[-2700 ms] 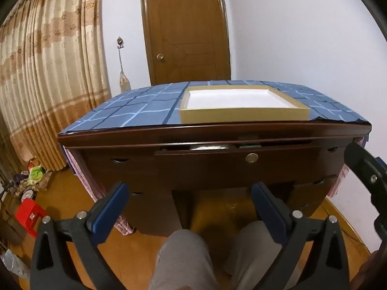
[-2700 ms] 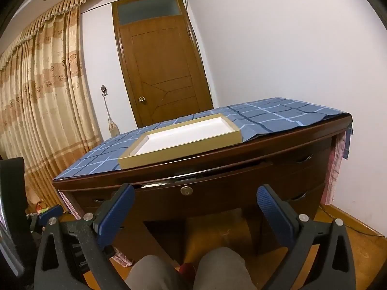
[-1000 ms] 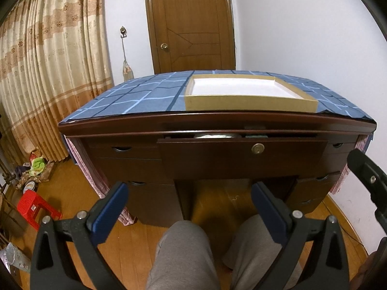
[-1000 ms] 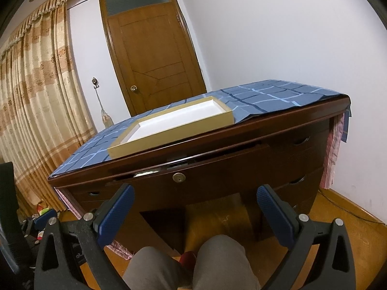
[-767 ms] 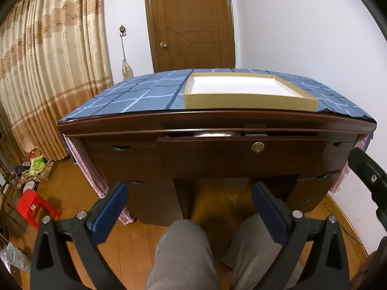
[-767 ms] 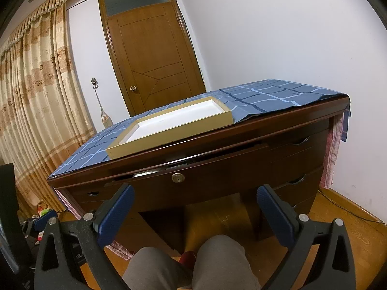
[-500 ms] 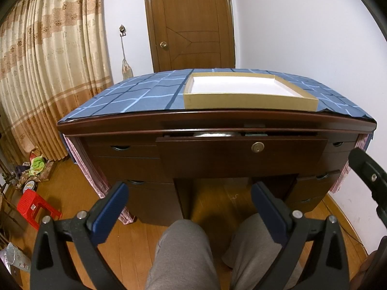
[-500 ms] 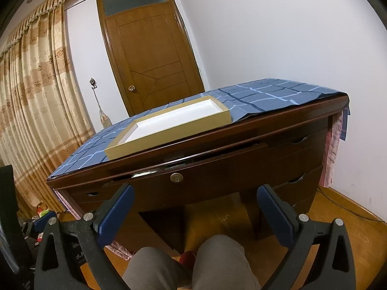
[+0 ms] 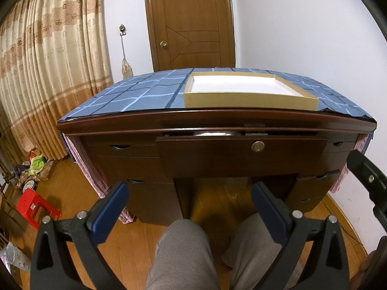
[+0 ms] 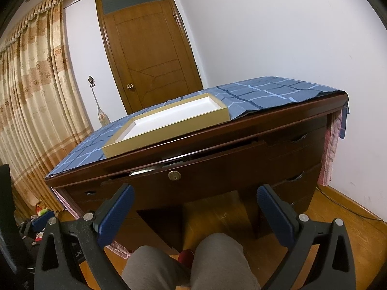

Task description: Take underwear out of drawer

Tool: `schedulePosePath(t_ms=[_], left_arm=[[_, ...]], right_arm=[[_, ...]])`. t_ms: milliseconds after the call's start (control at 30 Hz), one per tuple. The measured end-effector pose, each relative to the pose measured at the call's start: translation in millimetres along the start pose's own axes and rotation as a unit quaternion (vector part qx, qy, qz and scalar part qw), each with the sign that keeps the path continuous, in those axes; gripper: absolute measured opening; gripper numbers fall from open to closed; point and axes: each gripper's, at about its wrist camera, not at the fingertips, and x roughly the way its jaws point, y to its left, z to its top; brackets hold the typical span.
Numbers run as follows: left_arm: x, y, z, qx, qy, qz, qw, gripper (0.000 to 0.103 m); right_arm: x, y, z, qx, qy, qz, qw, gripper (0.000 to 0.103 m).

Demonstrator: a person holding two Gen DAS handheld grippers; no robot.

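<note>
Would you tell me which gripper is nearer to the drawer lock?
Right, it seems. The right gripper points at the lock from just below; the left gripper looks farther back and leftward of it.

The desk [image 9: 217, 118] stands at 12 o'clock; a tray [image 9: 246, 100] lies on its cloth [image 9: 135, 94], toward 1 o'clock; the centre drawer [image 9: 241, 157] sits under the top, slightly out; a door [image 9: 191, 21] stands behind; a stool [image 9: 36, 205] sits on the floor at 9 o'clock.
</note>
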Motion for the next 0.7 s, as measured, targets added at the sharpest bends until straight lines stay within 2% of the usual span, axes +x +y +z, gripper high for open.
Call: schedulePosePath(t_ms=[367,600,700], left_arm=[[13,4,3,0.000,0.003,-0.005,1.0000,0.102],[43,4,7,0.001,0.027,-0.006,0.9996,0.102],[55,4,8,0.005,0.026,-0.017,0.9995,0.102]], right_arm=[[9,-9,2,0.001,0.001,-0.015,1.000,0.102],[30,-22,4,0.008,0.012,-0.026,1.000,0.102],[41,-24,4,-0.002,0.014,-0.029,0.999,0.102]])
